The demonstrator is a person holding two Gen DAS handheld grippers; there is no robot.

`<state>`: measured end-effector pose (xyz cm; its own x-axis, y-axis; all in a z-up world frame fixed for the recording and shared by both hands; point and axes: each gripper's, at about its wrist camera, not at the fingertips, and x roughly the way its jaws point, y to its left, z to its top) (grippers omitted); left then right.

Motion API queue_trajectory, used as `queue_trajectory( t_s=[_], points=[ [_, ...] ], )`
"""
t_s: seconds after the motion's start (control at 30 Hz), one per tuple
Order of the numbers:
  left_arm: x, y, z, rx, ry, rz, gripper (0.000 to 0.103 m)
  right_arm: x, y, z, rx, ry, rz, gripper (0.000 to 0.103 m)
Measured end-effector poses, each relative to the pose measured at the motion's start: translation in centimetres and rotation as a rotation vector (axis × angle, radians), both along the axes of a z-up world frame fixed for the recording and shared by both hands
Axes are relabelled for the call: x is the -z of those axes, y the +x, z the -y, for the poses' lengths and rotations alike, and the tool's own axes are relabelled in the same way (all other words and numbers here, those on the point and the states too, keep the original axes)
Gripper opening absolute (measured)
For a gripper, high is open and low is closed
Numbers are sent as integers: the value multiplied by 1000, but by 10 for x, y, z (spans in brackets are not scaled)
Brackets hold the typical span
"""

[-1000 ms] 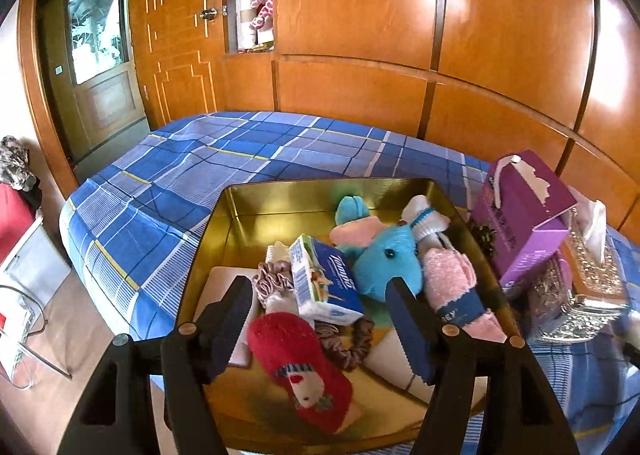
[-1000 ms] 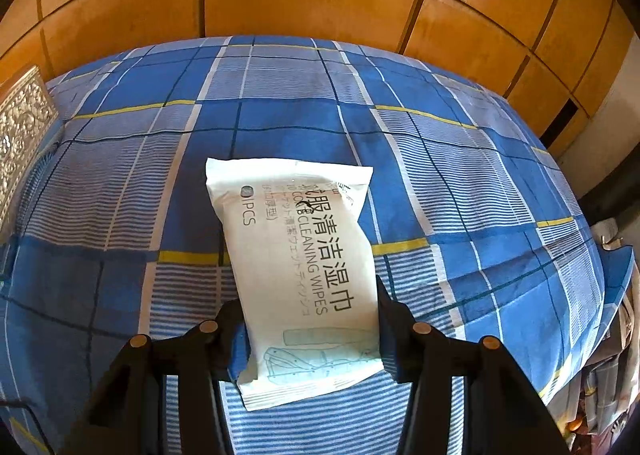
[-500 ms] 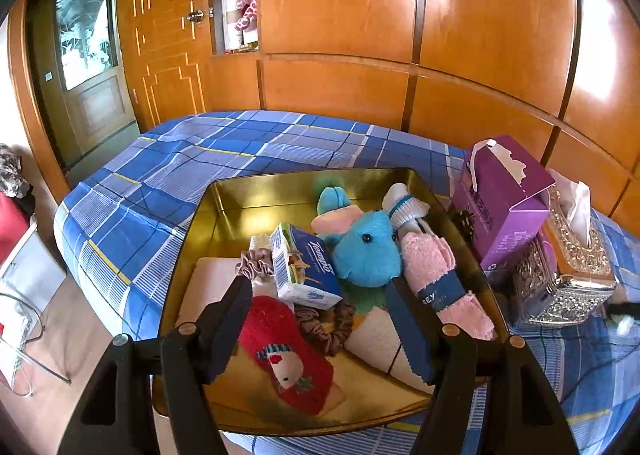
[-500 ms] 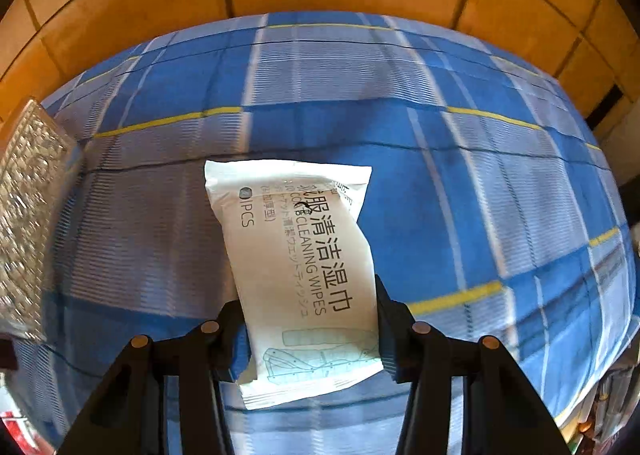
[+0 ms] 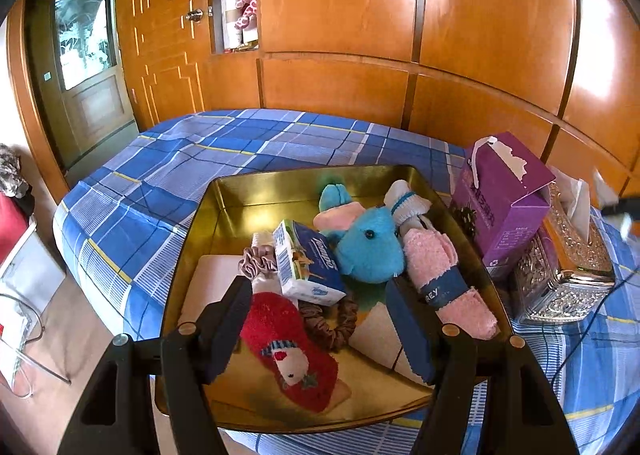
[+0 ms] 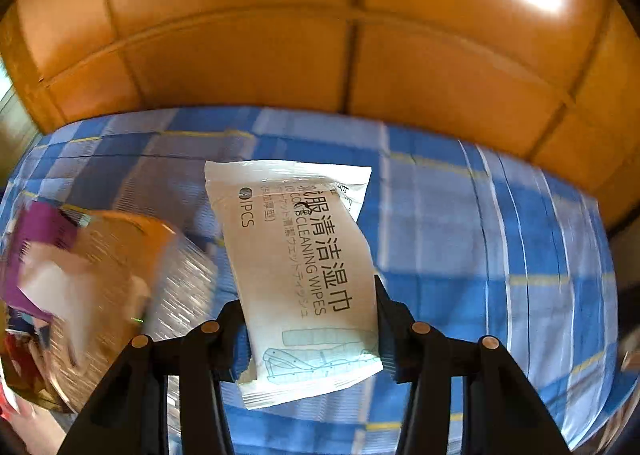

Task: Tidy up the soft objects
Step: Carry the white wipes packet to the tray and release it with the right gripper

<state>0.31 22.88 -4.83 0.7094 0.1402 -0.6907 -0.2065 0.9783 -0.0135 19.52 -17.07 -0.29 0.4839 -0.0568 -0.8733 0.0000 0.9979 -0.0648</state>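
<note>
My right gripper (image 6: 308, 329) is shut on a white pack of cleaning wipes (image 6: 298, 255), lifted off the blue plaid bed (image 6: 500, 255). In the left wrist view a gold tray (image 5: 240, 191) on the bed holds a blue plush toy (image 5: 368, 247), a pink rolled sock (image 5: 436, 275), a red fuzzy sock (image 5: 288, 347), a small tissue pack (image 5: 308, 263) and brown scrunchies (image 5: 328, 323). My left gripper (image 5: 320, 329) hovers open over the tray's near end, above the red sock, with nothing between its fingers.
A purple tissue box (image 5: 500, 199) leans on an ornate silver tissue holder (image 5: 560, 275) right of the tray; both appear blurred at left in the right wrist view, the silver holder (image 6: 132, 275) nearest. Wooden wall panels (image 5: 440, 35) stand behind the bed. A floor drop lies left of the bed.
My right gripper has lifted the wipes pack off the bed and swung left toward the tissue holder and purple box. The left gripper has barely shifted over the tray.
</note>
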Motion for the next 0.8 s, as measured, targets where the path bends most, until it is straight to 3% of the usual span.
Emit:
queue_trajectory(
  t_s=[0.43, 0.8],
  points=[
    [1, -2, 1, 10, -9, -9, 70, -24, 54, -90, -160, -37, -3, 50],
    [2, -12, -18, -22, -8, -21, 70, -30, 78, -196, -315, -31, 37, 50]
  ],
)
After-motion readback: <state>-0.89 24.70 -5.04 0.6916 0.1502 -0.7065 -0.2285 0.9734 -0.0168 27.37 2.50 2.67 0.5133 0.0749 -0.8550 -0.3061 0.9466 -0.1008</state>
